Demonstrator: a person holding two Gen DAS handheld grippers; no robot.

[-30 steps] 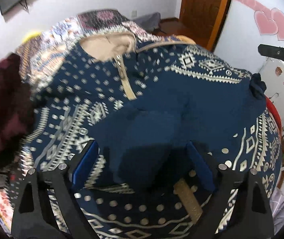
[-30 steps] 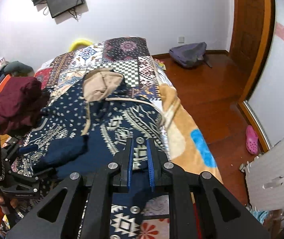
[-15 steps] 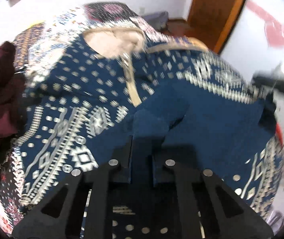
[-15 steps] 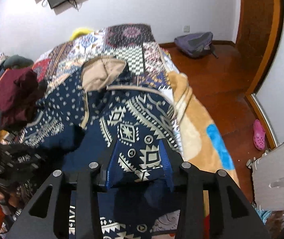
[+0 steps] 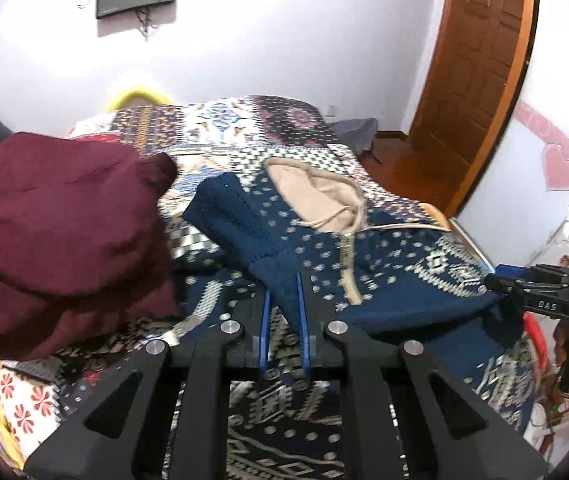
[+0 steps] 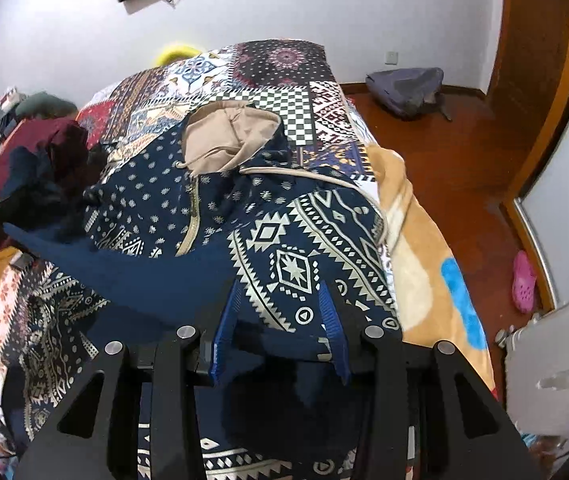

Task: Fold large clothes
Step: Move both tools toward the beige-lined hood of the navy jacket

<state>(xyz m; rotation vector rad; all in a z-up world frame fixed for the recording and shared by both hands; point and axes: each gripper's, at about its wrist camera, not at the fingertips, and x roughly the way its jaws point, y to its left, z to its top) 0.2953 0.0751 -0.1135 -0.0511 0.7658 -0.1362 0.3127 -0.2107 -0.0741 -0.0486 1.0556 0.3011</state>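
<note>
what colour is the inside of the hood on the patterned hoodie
Beige lining inside the navy hoodie; clearest in the right wrist view.

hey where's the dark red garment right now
The dark red garment lies heaped at the left edge of the bed in the left wrist view, just left of the navy patterned hoodie.

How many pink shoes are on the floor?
1. A pink shoe lies on the wooden floor right of the bed, near the white wall. Others may be hidden behind the bed.
</note>
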